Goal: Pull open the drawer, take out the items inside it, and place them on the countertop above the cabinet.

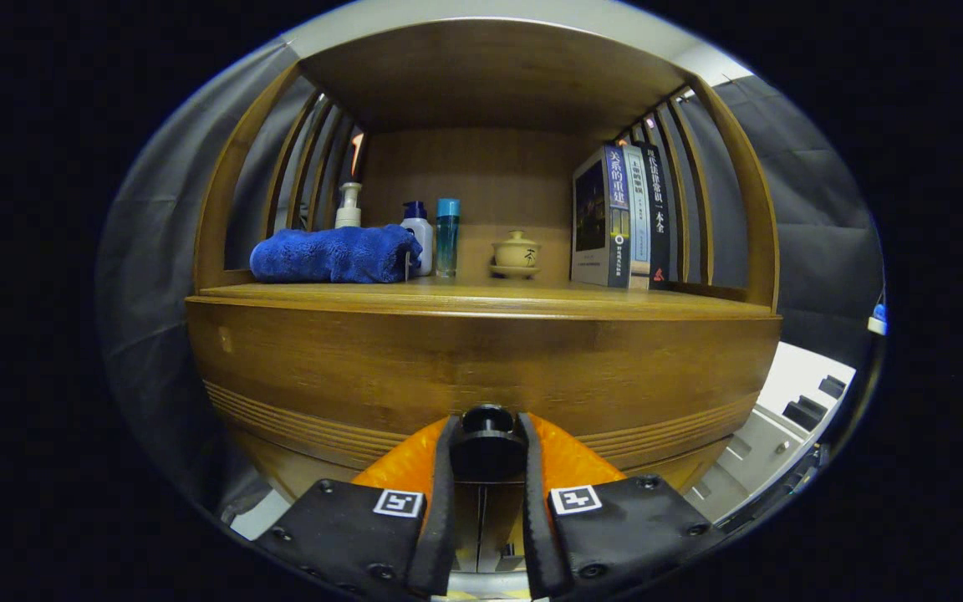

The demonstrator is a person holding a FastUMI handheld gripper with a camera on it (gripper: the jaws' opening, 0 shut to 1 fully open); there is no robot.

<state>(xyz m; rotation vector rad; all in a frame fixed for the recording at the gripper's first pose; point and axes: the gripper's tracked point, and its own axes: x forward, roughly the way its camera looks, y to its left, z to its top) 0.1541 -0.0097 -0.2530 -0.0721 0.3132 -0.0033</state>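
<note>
A wooden cabinet fills the scene, its drawer front [481, 368] right ahead of me. A round black knob [488, 435] sticks out of the drawer front, and my gripper [487, 439] is shut on it, one finger pressing each side. The drawer looks closed or barely out; its inside is hidden. Above the drawer runs the countertop [515, 294], a wooden shelf under a roofed alcove.
On the countertop lie a folded blue towel [333, 254] at the left, a pump bottle [349, 206], a white bottle [419, 227], a teal-capped bottle [447, 236], a small lidded cup [516, 253], and three upright books [624, 219] at the right. Slatted wooden sides flank the alcove.
</note>
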